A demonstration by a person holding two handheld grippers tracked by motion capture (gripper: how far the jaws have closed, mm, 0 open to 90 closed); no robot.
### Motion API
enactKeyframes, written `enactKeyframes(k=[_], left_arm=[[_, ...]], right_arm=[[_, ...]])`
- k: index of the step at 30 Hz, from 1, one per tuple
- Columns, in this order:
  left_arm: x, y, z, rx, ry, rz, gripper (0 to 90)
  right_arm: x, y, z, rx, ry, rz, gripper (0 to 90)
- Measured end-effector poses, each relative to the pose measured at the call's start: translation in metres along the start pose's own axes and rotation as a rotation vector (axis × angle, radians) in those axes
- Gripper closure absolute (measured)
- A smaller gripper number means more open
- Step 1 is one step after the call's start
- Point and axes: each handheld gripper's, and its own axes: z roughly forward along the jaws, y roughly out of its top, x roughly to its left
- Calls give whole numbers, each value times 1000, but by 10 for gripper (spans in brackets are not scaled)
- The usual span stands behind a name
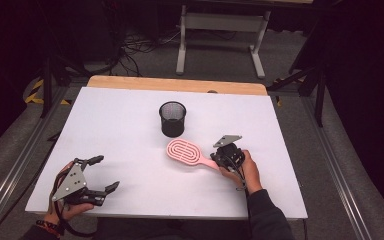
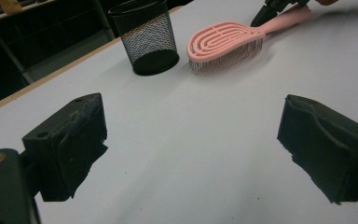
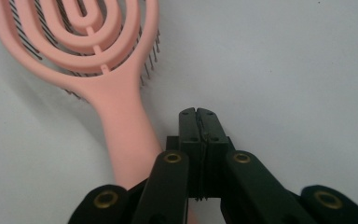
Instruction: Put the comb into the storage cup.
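R gripper (image 3: 198, 114) jaws together, empty, just beside brush (image 1: 184, 151) handle; L gripper (image 1: 100, 174) jaws apart, well off brush; cup (image 1: 172, 118) behind it.

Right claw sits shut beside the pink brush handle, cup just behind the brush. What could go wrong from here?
1. The right claw is shut next to the brush handle, not around it; lifting now would likely leave the brush on the table.
2. Shut jaws pressing sideways may push the brush, bristles down, toward the mesh cup and nudge it.
3. The left claw stands open far off, too far to steady anything.
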Motion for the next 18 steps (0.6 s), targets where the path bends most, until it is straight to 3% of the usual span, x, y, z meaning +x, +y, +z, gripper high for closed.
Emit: enactKeyframes(k=[14,18], left_arm=[[1,0,-1,7,-6,-3,94],[2,-1,0,7,-5,-12,92]], right_arm=[[7,-2,-4,20,3,-35,884],[5,0,-5,30,-4,-43,821]])
